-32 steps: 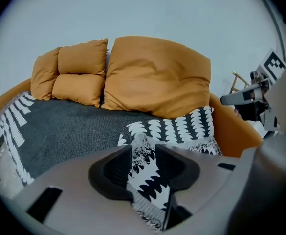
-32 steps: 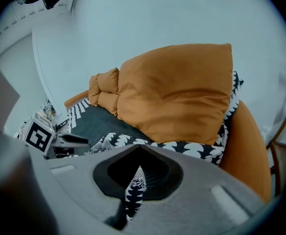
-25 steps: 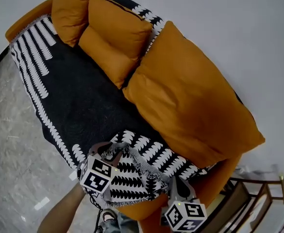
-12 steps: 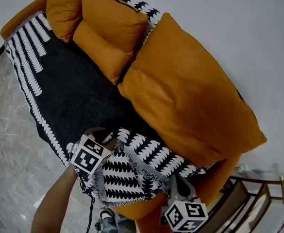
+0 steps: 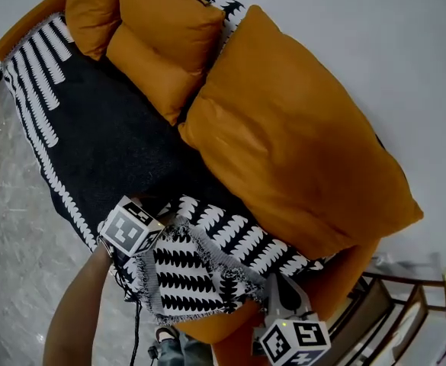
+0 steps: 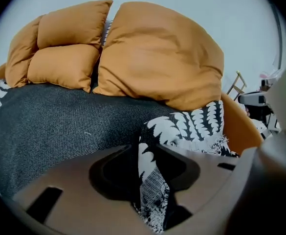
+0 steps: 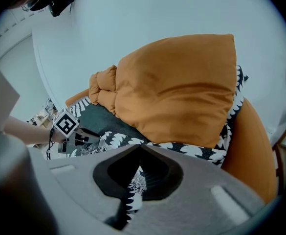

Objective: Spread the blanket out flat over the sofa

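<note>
Left gripper view: the left hand-held gripper (image 6: 150, 180) is clamped on the blanket's (image 6: 191, 124) patterned edge, and the right hand-held gripper (image 7: 133, 190) is pinching it too. That corner's folded back at the sofa's (image 5: 341, 277) right end, the rest covers the seat, and orange cushions (image 5: 291, 143) sit behind.

Wall: a plain, pale grey-white wall (image 5: 360, 36) is seen behind the furniture.
Floor: a grey, stone-look floor (image 5: 13, 242) with pale veining is shown at the left.
Sofa: an orange sofa (image 5: 343, 279) is set against the wall.
Cushions: a large orange cushion (image 5: 299, 143) is propped on the backrest, and smaller orange cushions (image 5: 158, 48) are piled beside it.
Side furniture: a wooden frame (image 5: 410, 278) with thin rails is seen just past the sofa's arm; its kind cannot be told.
Light: everything is lit softly and evenly.
</note>
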